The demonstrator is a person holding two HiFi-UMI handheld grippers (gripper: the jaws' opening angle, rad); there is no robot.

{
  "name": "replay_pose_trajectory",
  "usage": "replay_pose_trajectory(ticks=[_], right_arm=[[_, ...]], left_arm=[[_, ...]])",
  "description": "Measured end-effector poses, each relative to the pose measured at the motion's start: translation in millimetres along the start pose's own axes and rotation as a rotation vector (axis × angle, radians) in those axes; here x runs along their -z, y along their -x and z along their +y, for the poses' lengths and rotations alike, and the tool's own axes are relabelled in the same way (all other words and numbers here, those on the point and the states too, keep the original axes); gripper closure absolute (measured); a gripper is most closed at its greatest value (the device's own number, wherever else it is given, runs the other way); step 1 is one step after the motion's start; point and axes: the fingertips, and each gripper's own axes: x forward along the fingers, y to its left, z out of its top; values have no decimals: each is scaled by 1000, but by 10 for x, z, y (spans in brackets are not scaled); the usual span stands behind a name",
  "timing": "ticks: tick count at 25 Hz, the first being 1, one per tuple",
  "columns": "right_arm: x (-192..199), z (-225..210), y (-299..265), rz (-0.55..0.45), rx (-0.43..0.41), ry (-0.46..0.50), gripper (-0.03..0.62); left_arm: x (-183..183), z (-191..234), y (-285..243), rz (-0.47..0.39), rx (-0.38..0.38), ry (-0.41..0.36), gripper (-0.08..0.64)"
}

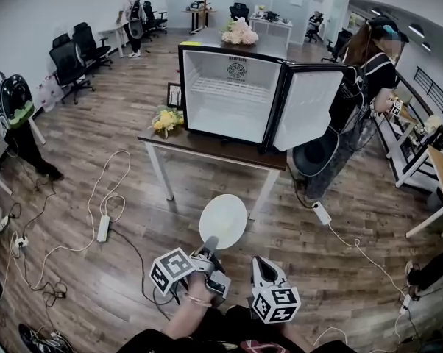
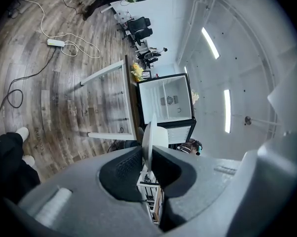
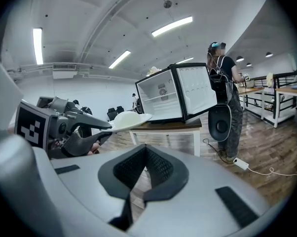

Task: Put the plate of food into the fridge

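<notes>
Yellow flowers are seen on the worktop just left of the fridge, whose door is swung open at its right side. In front of the fridge, well apart from it and above the floor, the white plate is pinched by its near rim between the jaws of the left hand-held gripper. Further right, also in front of the fridge, the right hand-held gripper is held with its jaws pressed together on nothing. A person is seen standing right of the fridge door.
</notes>
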Motion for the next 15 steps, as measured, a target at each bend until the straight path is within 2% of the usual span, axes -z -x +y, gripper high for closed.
replay_pose_trajectory(ticks=[7,15], right_arm=[[31,184,-195,-25,33,-18,584],[171,367,-290,-2,64,-33,584]], left_arm=[[-284,76,-14,33,1,-14,509],[-445,148,-33,84,-9,-29,506]])
